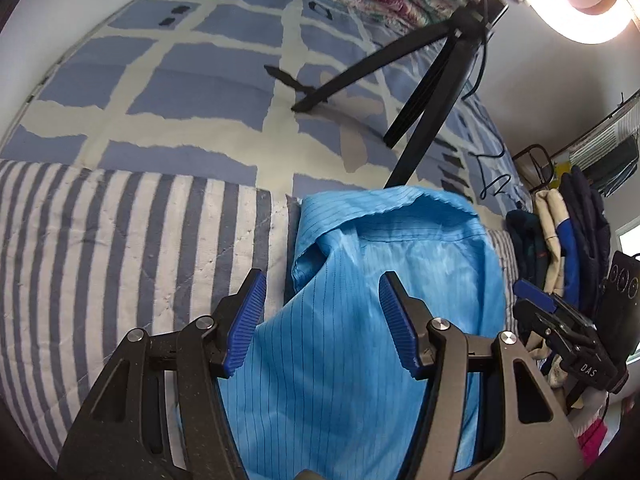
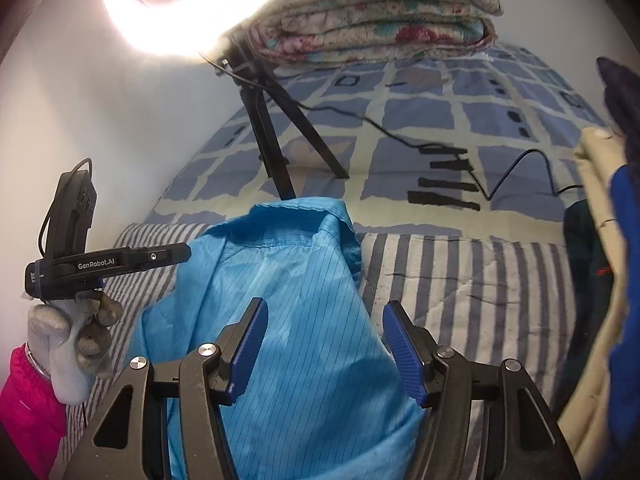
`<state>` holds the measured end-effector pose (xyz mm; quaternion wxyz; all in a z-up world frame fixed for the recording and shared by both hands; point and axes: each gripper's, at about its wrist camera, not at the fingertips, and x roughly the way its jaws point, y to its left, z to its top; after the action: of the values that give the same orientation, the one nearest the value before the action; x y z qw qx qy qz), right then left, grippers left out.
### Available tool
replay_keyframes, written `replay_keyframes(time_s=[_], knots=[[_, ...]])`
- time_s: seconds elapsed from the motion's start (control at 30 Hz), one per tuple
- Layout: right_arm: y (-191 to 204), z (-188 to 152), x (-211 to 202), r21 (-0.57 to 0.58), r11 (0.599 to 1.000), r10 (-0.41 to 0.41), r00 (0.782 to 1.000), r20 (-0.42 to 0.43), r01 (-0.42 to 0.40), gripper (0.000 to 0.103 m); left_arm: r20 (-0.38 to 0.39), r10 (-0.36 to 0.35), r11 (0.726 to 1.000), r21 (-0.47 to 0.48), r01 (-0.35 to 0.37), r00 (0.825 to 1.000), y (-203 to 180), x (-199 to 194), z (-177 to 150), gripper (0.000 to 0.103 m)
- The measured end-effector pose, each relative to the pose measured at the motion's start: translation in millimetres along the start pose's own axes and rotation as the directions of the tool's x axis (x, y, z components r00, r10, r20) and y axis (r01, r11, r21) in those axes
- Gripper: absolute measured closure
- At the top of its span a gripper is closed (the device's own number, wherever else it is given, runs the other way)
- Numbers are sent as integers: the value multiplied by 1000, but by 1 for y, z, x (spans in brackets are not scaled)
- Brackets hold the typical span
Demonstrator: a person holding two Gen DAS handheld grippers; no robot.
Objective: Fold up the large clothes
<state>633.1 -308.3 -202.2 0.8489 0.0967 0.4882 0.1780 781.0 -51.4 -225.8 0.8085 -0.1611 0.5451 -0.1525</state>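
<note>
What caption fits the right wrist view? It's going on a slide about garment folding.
Open right gripper poised over a blue pinstriped garment on a striped quilt.

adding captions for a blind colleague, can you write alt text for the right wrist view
A light blue garment lies bunched on a striped quilt, beneath the open right gripper. At left, a gloved hand holds the left gripper; behind stand a tripod with a ring light and a folded floral quilt.

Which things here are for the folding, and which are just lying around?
For the job: blue garment, left gripper, right gripper.

Just lying about: tripod, ring light, folded quilt, cable, clothes pile.
</note>
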Motion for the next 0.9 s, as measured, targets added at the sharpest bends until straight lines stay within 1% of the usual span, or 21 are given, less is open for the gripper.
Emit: replay_keyframes(time_s=[0.1, 0.13, 0.17, 0.2, 0.23, 0.27, 0.3, 0.37, 0.5, 0.63, 0.8, 0.9], knots=[[-6, 0, 15, 30, 999, 26, 999, -20, -26, 40, -24, -5, 1000, 8, 5, 1000, 1, 15, -1, 43], [-8, -1, 22, 41, 999, 37, 999, -30, -36, 41, -26, -11, 1000, 12, 11, 1000, 0, 19, -2, 49], [-10, -2, 29, 48, 998, 41, 998, -41, -39, 48, -25, -13, 1000, 18, 13, 1000, -2, 21, -2, 56], [-11, -3, 34, 54, 998, 45, 998, -55, -42, 63, -22, -7, 1000, 28, 8, 1000, -5, 24, -3, 70], [-12, -5, 38, 61, 997, 47, 997, -66, -43, 70, -19, -7, 999, 35, 7, 1000, -6, 24, -3, 80], [-12, -6, 40, 67, 997, 49, 996, -69, -44, 77, -12, -12, 999, 42, 13, 1000, -8, 24, -3, 87], [-12, -8, 40, 69, 996, 59, 996, -60, -55, 85, 0, -18, 999, 50, 18, 1000, -11, 22, -4, 96], [-10, -10, 35, 55, 997, 60, 997, -41, -57, 93, 34, -24, 997, 72, 21, 999, -17, 14, -6, 97], [-7, -13, 18, 46, 998, 54, 999, 0, -54, 98, 78, -39, 995, 91, 32, 996, -28, -4, -9, 100], [3, -16, -7, 33, 998, 54, 998, 43, -56, 99, 118, -74, 993, 103, 62, 990, -37, -31, -18, 101], [23, -21, -45, -3, 998, 55, 994, 90, -55, 100, 168, -90, 985, 160, 63, 982, -57, -74, -38, 101], [36, -30, -72, -23, 998, 57, 992, 114, -55, 101, 195, -102, 983, 172, 68, 976, -62, -103, -54, 101]])
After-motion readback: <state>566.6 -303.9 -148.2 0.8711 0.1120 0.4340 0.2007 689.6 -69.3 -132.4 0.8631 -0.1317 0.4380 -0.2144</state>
